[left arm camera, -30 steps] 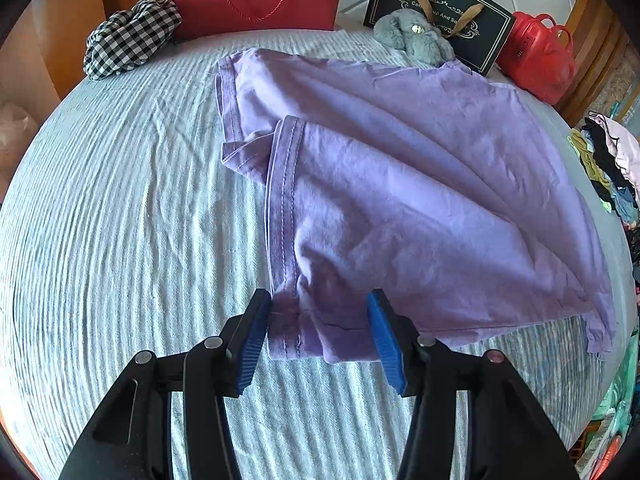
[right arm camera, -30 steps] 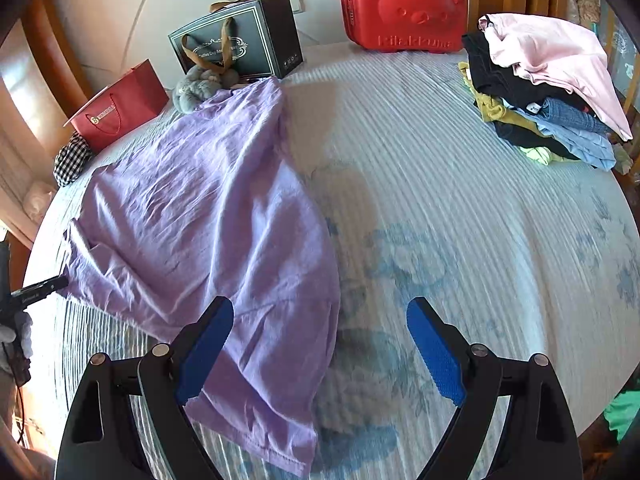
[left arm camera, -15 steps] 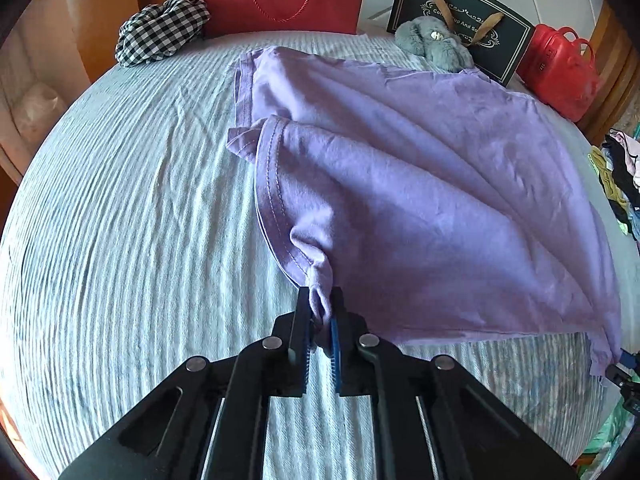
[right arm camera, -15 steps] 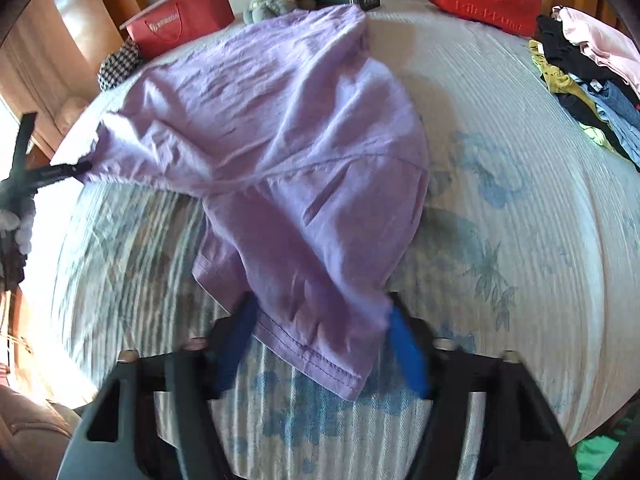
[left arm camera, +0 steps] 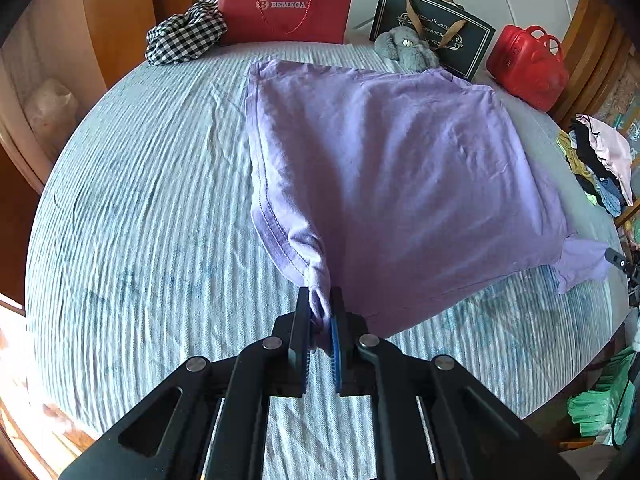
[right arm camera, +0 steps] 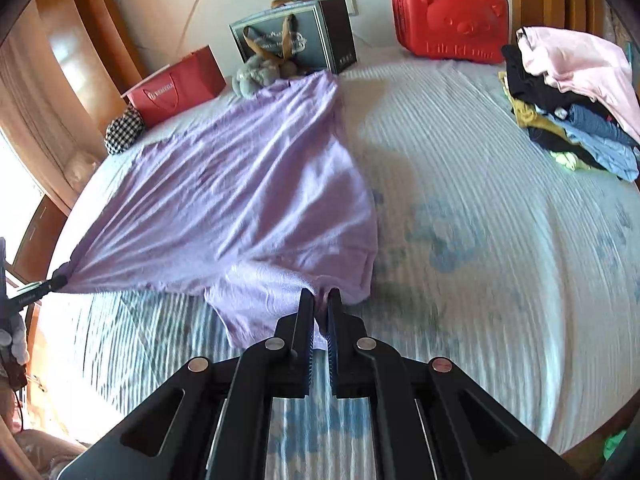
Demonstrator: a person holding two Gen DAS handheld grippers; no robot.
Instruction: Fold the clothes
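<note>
Your left gripper point(left arm camera: 320, 312) and right gripper point(right arm camera: 320, 312) each pinch a near corner of the purple shirt point(left arm camera: 392, 168) spread mid-bed point(left arm camera: 140, 200), with a red "BEMEGA" bag point(left arm camera: 286, 12) and dark gift bag point(left arm camera: 432, 28) along the far edge.

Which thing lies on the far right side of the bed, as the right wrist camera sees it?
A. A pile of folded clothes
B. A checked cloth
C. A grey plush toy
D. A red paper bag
A: the pile of folded clothes, with a pink garment on top, sits at the right edge of the bed.
</note>
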